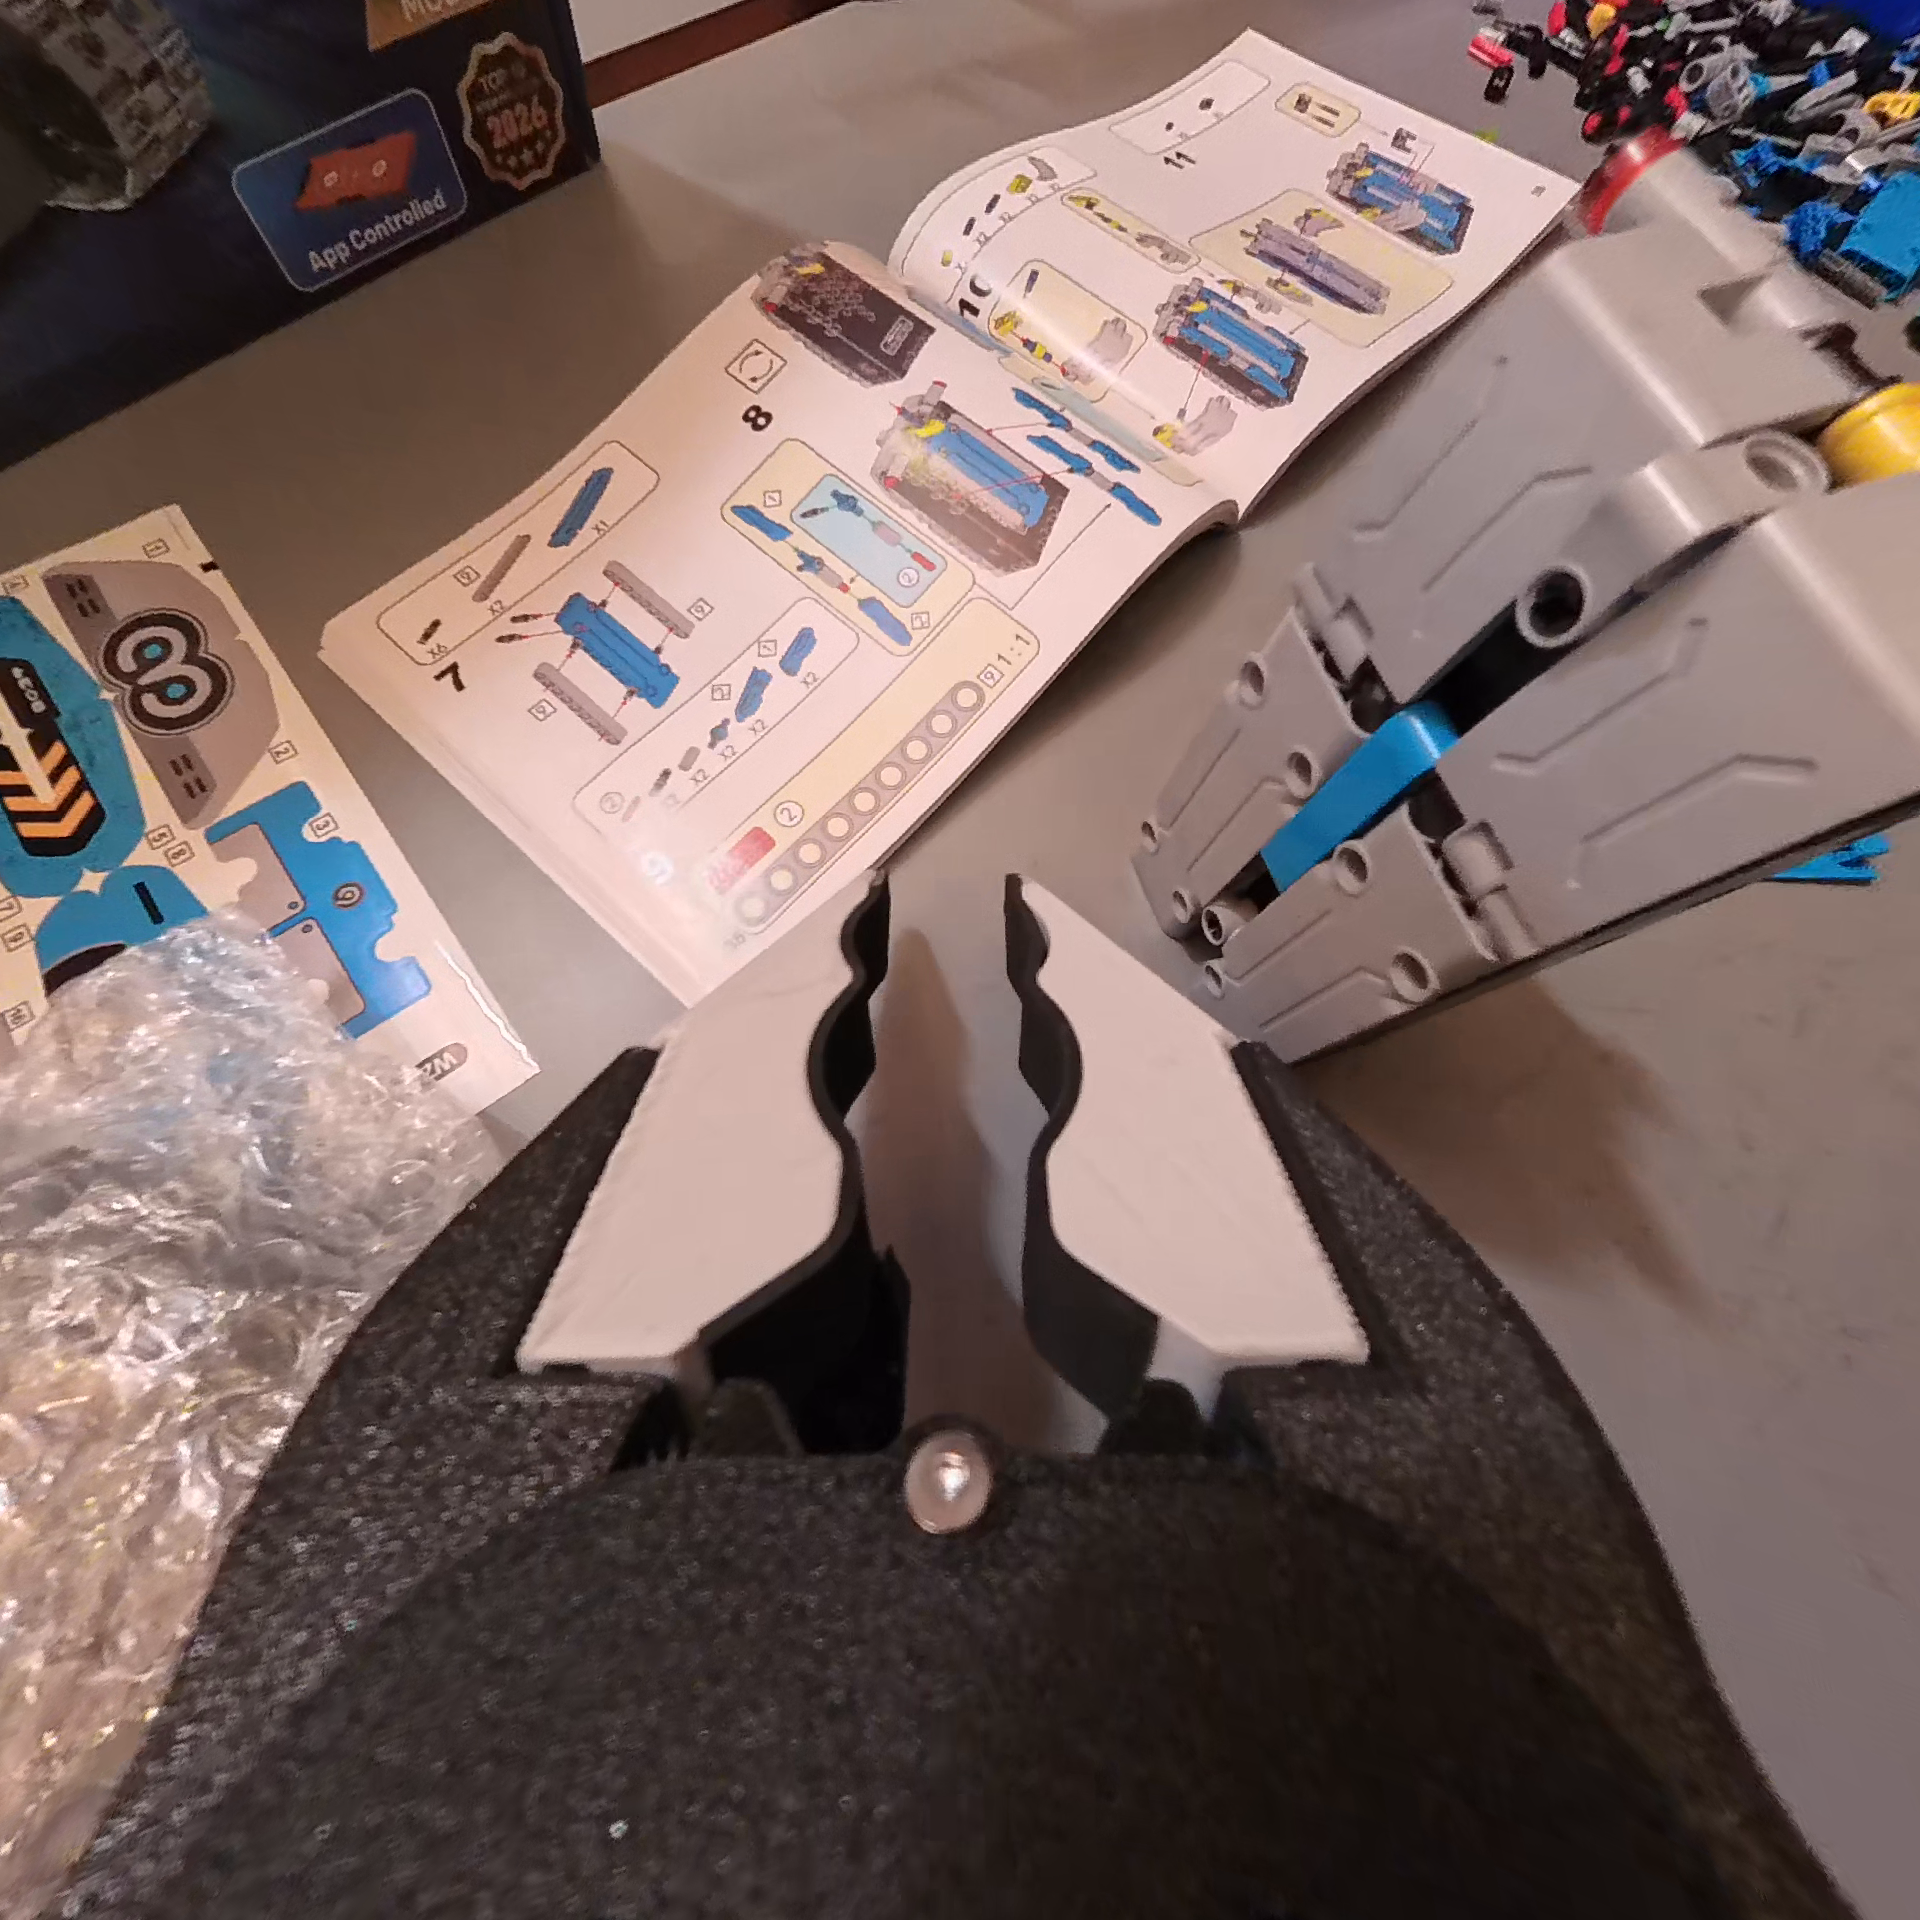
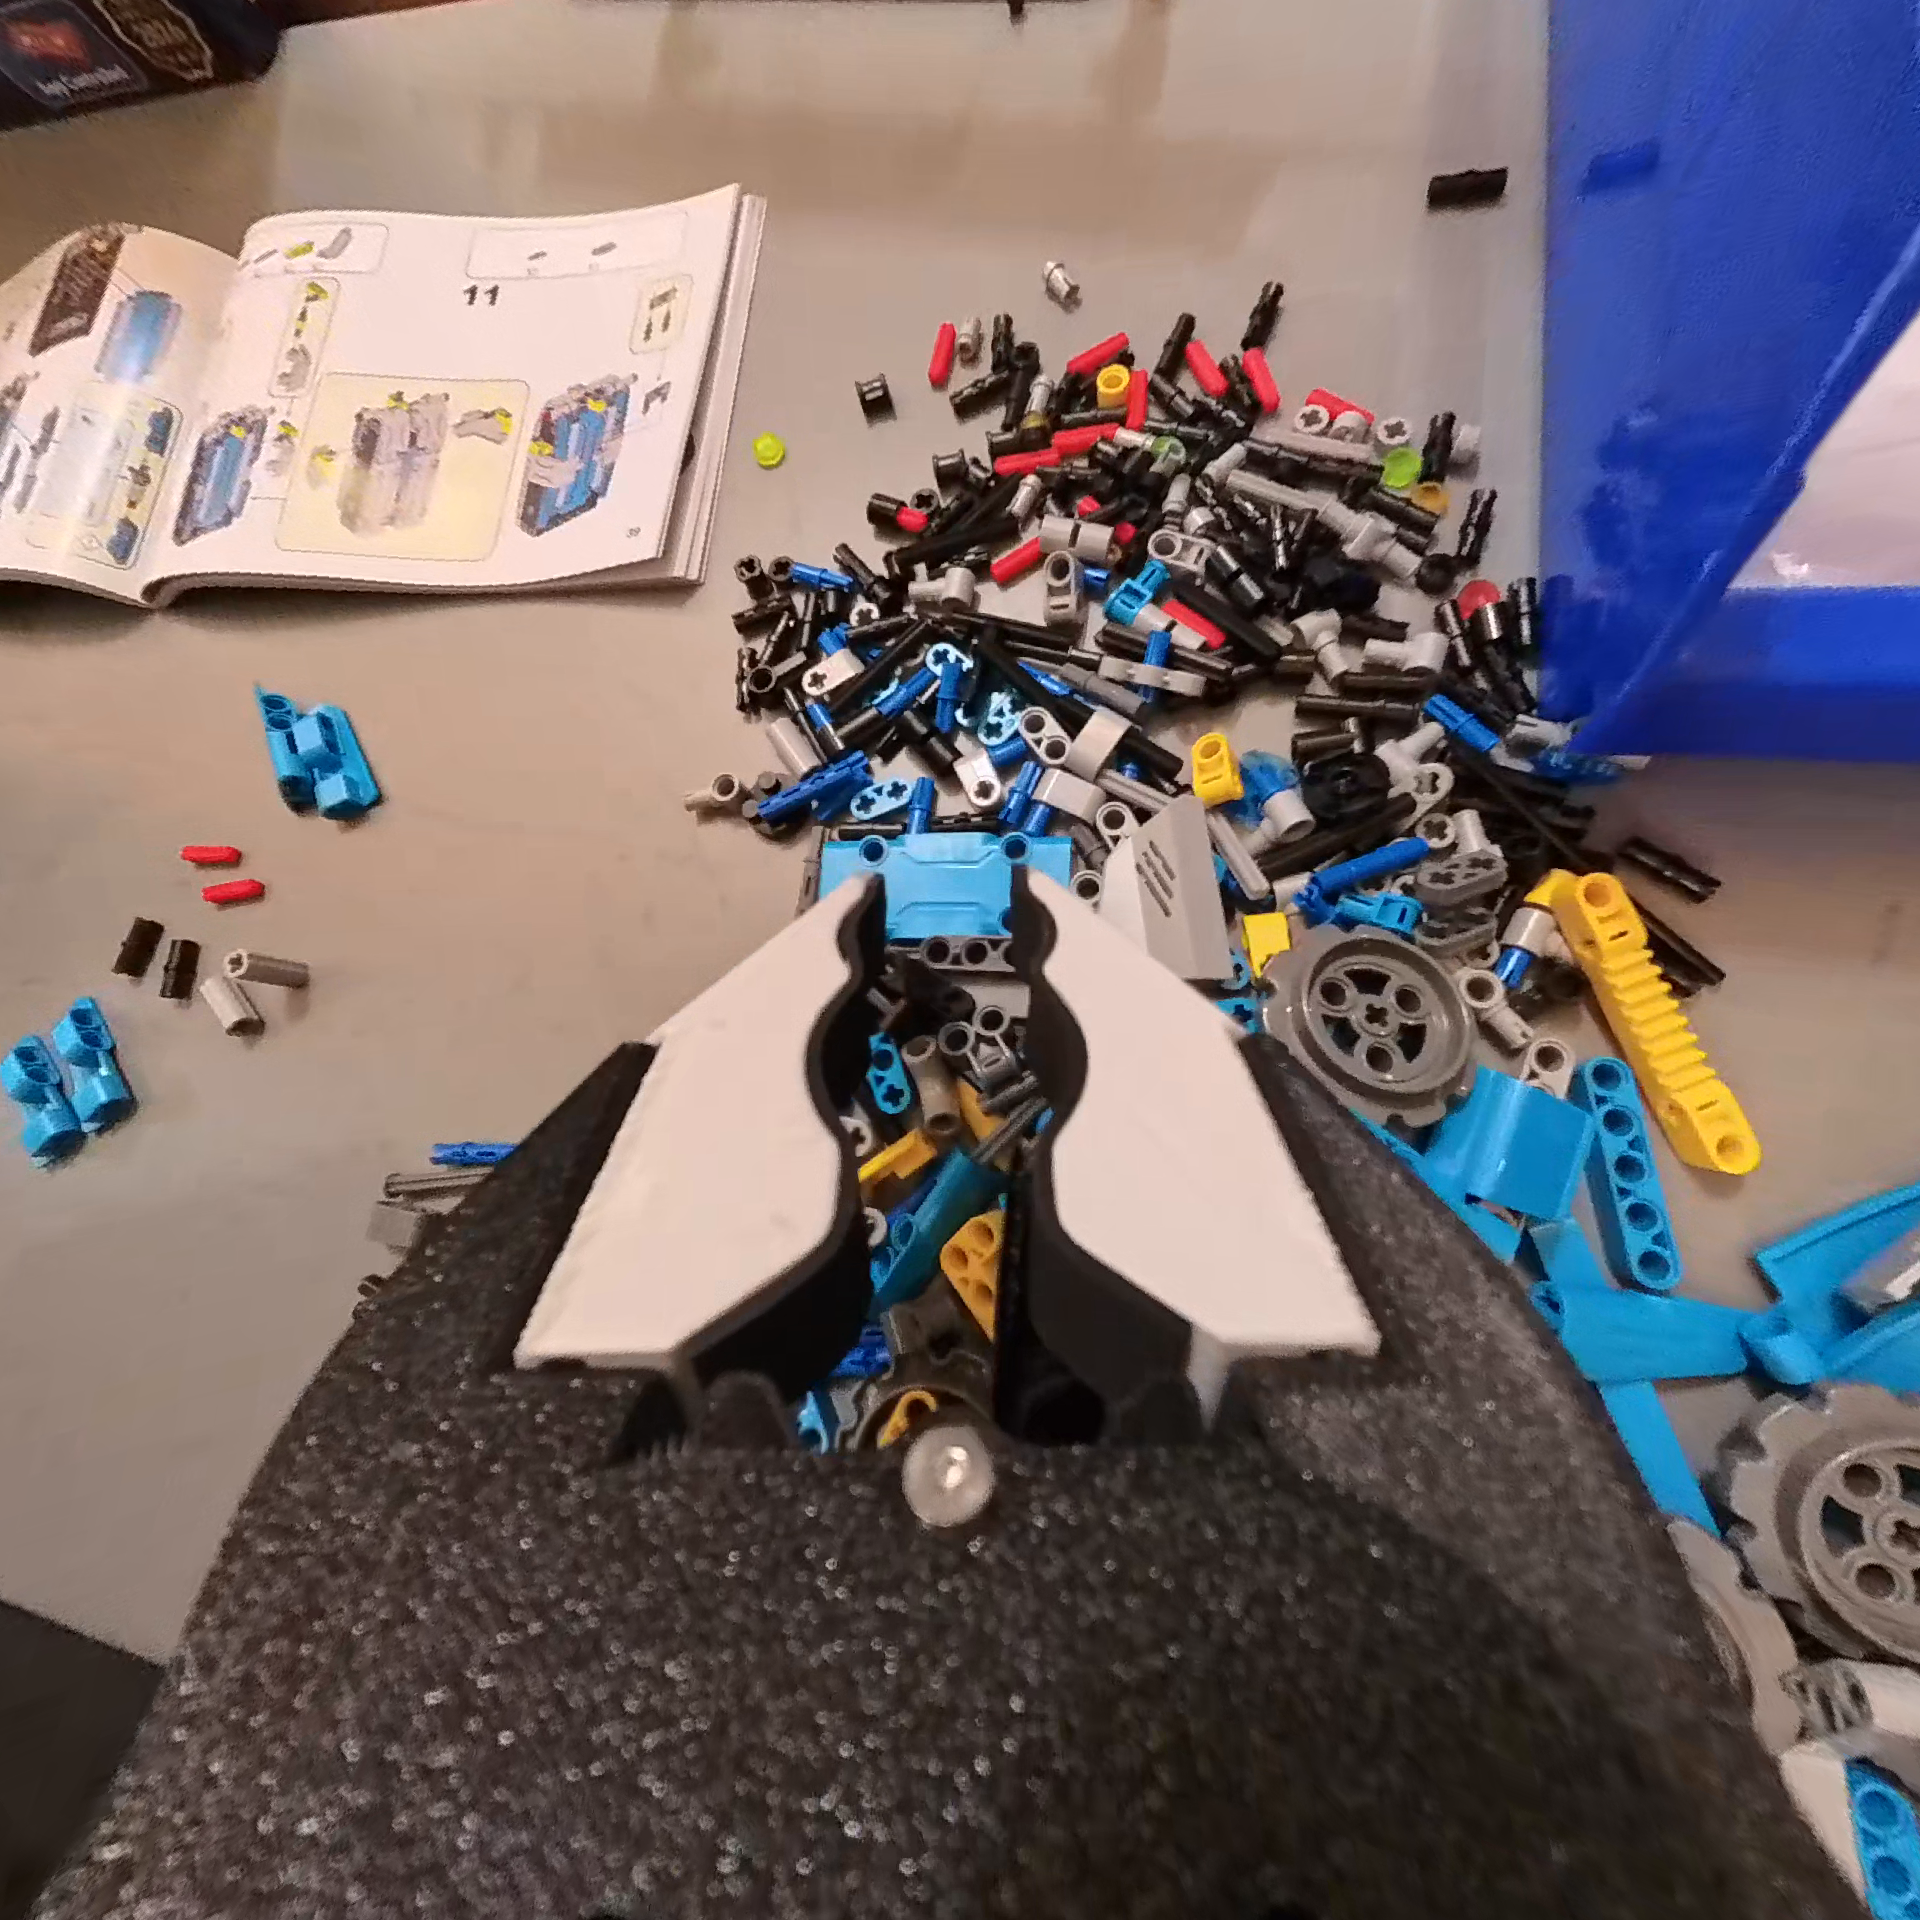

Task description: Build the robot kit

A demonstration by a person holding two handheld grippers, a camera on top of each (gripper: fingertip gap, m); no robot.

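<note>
My left gripper [image 1: 945,891] is open and empty. It hovers over the grey table [image 1: 1558,1351], its tips at the near edge of an open instruction booklet [image 1: 831,499]. A grey block assembly [image 1: 1538,748] with a blue beam [image 1: 1351,800] in its slot lies just to its right. My right gripper [image 2: 945,902] is open above a pile of small building parts [image 2: 1195,582]. Its tips frame a light blue panel [image 2: 945,883] at the pile's near edge. I cannot tell whether they touch it.
A sticker sheet [image 1: 208,769], bubble wrap [image 1: 156,1247] and a dark box [image 1: 364,177] lie left of my left gripper. Near my right gripper are a blue bin [image 2: 1714,364], a yellow rack [image 2: 1652,1029], grey wheels [image 2: 1371,1018], blue connectors [image 2: 312,753] and sorted pins [image 2: 223,873]. Some 40 centimetres of space lies between my two pairs of fingers.
</note>
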